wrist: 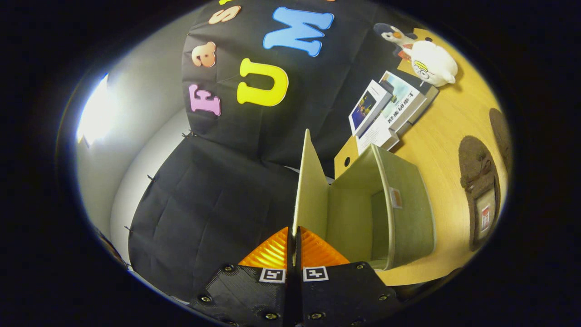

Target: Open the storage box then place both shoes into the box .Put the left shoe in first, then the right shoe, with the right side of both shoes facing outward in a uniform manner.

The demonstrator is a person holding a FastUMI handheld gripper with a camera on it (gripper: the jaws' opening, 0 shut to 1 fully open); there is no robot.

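Gripper (293, 236) pinching the storage box's lid (309, 181) at lower centre.
Both fingers are closed on the lid's near edge, holding it upright over the open storage box (399, 204). One shoe (480, 190) lies right of it on the table (435, 136) (a second is cut off at the far right); books (390, 109) and plush toys (431, 61) upper right.

Storage box (404, 213): pale green fabric, open, interior empty, standing on the counter. Its lid (310, 186) is raised on edge, its near edge pinched between the closed jaws. Two brown shoes, one (480, 190) beside the box, the other (500, 129) just beyond.
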